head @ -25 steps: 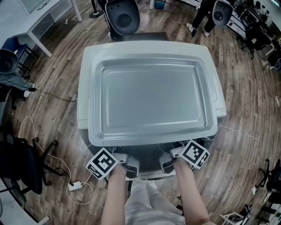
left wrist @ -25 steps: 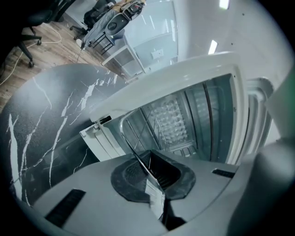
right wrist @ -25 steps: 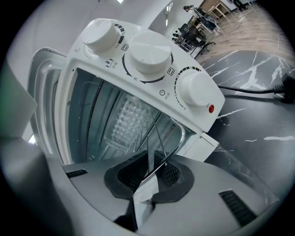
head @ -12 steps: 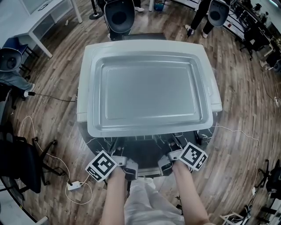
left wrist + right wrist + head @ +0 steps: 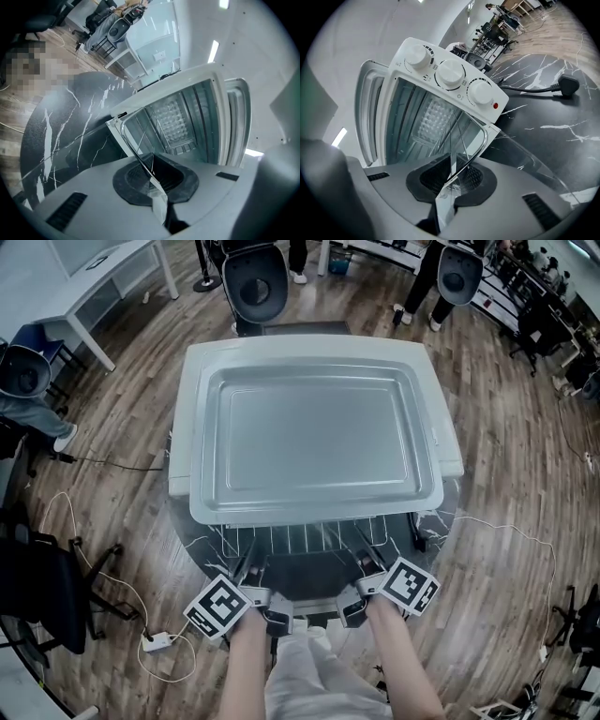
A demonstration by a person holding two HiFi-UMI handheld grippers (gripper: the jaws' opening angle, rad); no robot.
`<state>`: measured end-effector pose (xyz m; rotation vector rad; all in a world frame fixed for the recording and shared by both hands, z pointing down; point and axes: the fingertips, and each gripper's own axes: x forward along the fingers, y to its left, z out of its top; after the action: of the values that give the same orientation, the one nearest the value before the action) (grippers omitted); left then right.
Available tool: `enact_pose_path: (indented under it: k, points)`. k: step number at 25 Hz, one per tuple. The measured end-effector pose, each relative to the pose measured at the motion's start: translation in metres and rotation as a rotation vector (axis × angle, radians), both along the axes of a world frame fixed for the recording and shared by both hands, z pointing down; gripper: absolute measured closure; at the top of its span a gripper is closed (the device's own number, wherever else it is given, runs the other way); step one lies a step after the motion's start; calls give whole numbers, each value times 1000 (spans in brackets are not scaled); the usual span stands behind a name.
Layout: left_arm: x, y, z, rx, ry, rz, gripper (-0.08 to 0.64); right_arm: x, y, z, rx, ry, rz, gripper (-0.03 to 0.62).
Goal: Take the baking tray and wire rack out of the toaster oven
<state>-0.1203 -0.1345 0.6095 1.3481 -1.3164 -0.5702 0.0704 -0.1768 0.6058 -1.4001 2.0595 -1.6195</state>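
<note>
Steel wire is pinched in both tongs: the left gripper (image 5: 247, 570) (image 5: 154, 190) is clamped tight on the front rim of the wire rack (image 5: 309, 540) (image 5: 127, 140), and the right gripper (image 5: 368, 564) (image 5: 449, 190) is clenched on the same rim (image 5: 482, 140) further to the right. Each gripper view shows the thin bright rod running between the dark pads, with the rack's bars leading back into the open mouth of the toaster oven (image 5: 184, 427) (image 5: 220, 117) (image 5: 408, 93).

From the head view, the rack sticks partway out of the oven's front, its bars showing below the oven's top edge. The baking tray (image 5: 319, 427) lies flat on top of the oven, covering nearly all of its roof.

Three white dials (image 5: 451, 72) and a red lamp (image 5: 495, 106) sit on the oven's control panel. The oven stands on a black marbled table (image 5: 199, 542) (image 5: 543, 122), where a plug (image 5: 565, 85) and its cable lie to the oven's right. Wooden floor (image 5: 122, 493) surrounds the table.
</note>
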Motion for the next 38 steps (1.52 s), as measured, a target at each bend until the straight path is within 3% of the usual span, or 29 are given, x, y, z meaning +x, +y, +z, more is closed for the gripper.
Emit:
enact_pose_path:
  k: [24,38]
  points:
    - [10,38,-11,2,-13,-6,555,9,36,-10,-4,-34,-19,571]
    - [16,62,-24,45,0,1,551,13,56,-25,21,-65,-32,580]
